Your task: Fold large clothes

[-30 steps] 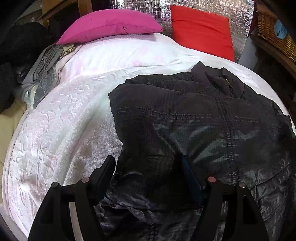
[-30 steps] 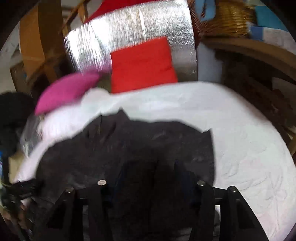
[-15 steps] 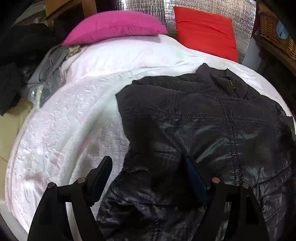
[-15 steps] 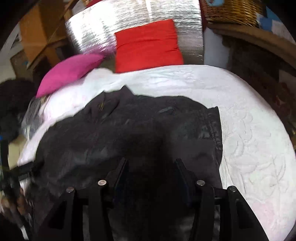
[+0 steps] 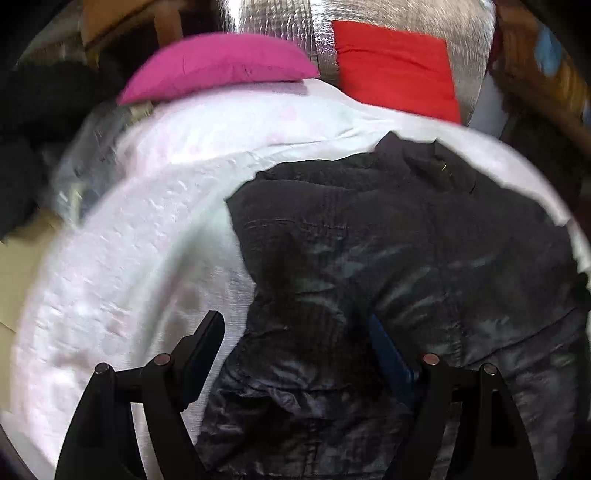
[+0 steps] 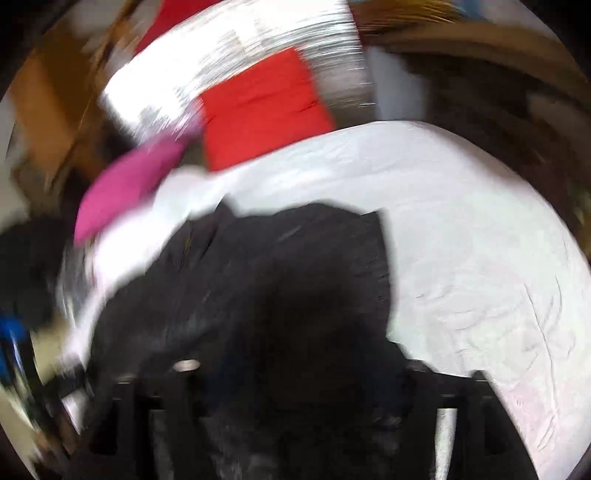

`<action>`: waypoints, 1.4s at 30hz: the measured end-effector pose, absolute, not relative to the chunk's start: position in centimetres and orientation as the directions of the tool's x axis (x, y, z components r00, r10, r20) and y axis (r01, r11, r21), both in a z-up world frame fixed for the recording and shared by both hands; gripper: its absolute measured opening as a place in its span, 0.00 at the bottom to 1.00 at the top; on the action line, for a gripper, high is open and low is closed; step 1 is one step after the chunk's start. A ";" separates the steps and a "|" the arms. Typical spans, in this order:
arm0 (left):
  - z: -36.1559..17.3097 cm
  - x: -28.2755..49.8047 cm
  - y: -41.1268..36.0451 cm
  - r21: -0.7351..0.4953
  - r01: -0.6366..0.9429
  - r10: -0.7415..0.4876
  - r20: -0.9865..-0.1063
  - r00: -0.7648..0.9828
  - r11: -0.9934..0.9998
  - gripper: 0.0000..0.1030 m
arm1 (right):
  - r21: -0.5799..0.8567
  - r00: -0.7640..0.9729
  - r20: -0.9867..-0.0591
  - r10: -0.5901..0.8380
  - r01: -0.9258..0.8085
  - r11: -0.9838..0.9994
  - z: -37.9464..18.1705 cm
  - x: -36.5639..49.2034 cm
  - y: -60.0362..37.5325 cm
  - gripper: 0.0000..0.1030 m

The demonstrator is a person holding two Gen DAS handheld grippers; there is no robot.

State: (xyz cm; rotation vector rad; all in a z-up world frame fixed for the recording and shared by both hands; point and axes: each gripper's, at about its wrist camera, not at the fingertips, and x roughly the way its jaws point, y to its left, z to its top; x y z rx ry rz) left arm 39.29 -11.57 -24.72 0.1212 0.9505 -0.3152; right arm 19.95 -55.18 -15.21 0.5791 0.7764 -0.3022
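- a black jacket (image 5: 388, 266) lies spread on a white bed cover (image 5: 140, 258), collar toward the far end, near the red pillow (image 5: 395, 70).
- the pink pillow (image 5: 221, 66) sits at the head of the bed, left of the red one; a silver foil sheet (image 5: 465, 26) stands behind both.
- left gripper (image 5: 295, 339) hangs over the jacket's near left edge, jaws released and wide; its left finger is over the bare cover, its right finger over the dark cloth, and jacket fabric lies in the gap without being pinched.
- right gripper (image 6: 295, 373) is heavily blurred (the whole right view smears); its jaws are opening, with black jacket cloth (image 6: 288, 295) between them and no clear press of the pads on it.
- in the right view the jacket's right edge ends on the cover (image 6: 480, 240), which stretches bare to the right.
- dark clothes (image 5: 33, 122) are heaped off the bed's left side.
- a wicker basket (image 5: 543, 70) shows at the far right.
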 end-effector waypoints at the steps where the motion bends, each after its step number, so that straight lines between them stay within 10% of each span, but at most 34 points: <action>1: -24.7 39.9 -10.8 -0.106 0.319 -0.264 -0.820 0.508 0.942 0.79 | 0.435 0.695 -0.718 -0.033 0.485 0.759 -15.7 19.6 -56.7 0.82; 10: -27.1 43.0 -8.0 -0.359 0.241 -0.428 -0.822 0.376 0.902 0.78 | 0.641 0.662 -0.712 0.234 0.477 0.601 -22.1 22.1 -59.9 0.82; 16: -25.9 42.0 -8.4 -0.292 0.266 -0.386 -0.805 0.451 0.919 0.57 | 0.415 0.623 -0.782 0.032 0.481 0.772 -19.4 23.2 -56.1 0.36; 27: -26.8 41.9 -9.9 -0.167 0.267 -0.276 -0.851 0.447 0.949 0.63 | 0.396 0.602 -0.798 0.024 0.495 0.773 -19.6 22.1 -56.1 0.40; 31: -26.1 40.8 -9.0 -0.150 0.257 -0.258 -0.847 0.465 0.955 0.66 | 0.451 0.613 -0.787 0.070 0.494 0.743 -19.1 21.2 -56.1 0.75; 38: -26.4 39.5 -7.6 -0.171 0.271 -0.282 -0.848 0.449 0.947 0.77 | 0.345 0.566 -0.823 0.041 0.442 0.828 -19.5 21.3 -54.4 0.73; 42: -26.7 39.5 -7.6 -0.170 0.266 -0.278 -0.850 0.447 0.949 0.75 | 0.201 0.543 -0.837 -0.067 0.420 0.885 -18.6 21.0 -52.4 0.41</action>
